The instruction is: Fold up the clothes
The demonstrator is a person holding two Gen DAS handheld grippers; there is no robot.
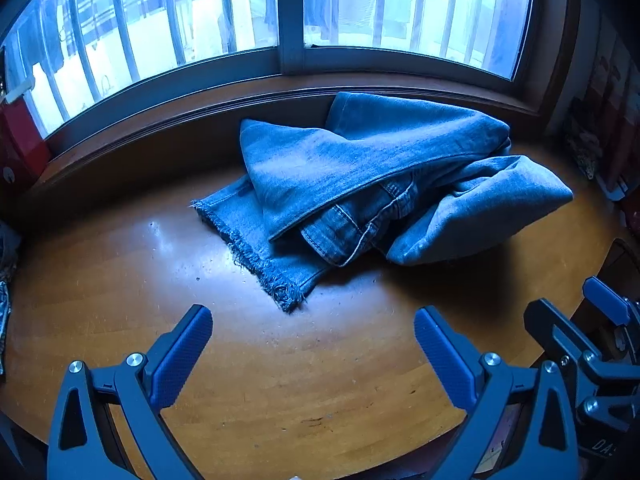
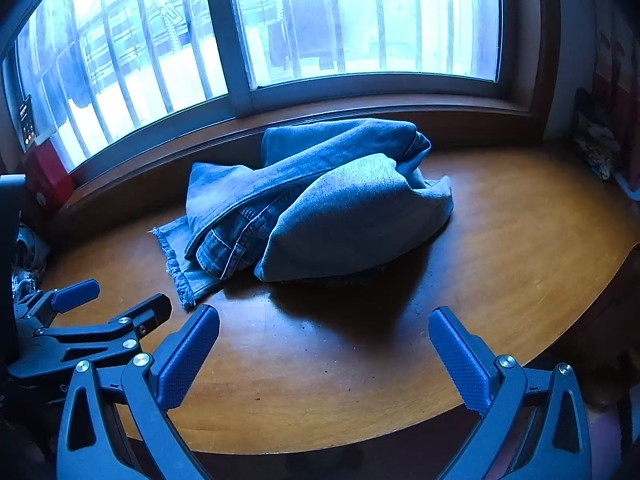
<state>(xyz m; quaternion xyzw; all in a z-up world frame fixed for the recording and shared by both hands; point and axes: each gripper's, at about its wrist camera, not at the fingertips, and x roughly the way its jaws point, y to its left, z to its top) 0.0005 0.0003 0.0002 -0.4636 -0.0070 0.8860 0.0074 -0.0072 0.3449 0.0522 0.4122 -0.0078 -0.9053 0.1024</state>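
Nearest the left wrist lens, the left gripper (image 1: pixel 313 330) hangs over bare wood with its jaws spread wide and nothing between them. Right gripper (image 2: pixel 324 332) likewise: jaws wide, empty, poised above the near part of the counter (image 2: pixel 520 248). Each gripper shows at the edge of the other's view, side by side and apart.

Blue jeans (image 1: pixel 372 184) lie bundled on the wooden counter, well beyond both sets of blue fingertips (image 1: pixel 198 320), close under the window (image 1: pixel 200 16) and its sill. The garment is loosely heaped, not flat: one leg is draped across the top, the waistband and a seam show in the middle, and a frayed hem (image 1: pixel 264 268) lies flat toward the near left. Neither gripper touches the cloth. A red object (image 2: pixel 48 172) sits at the far left by the window frame.
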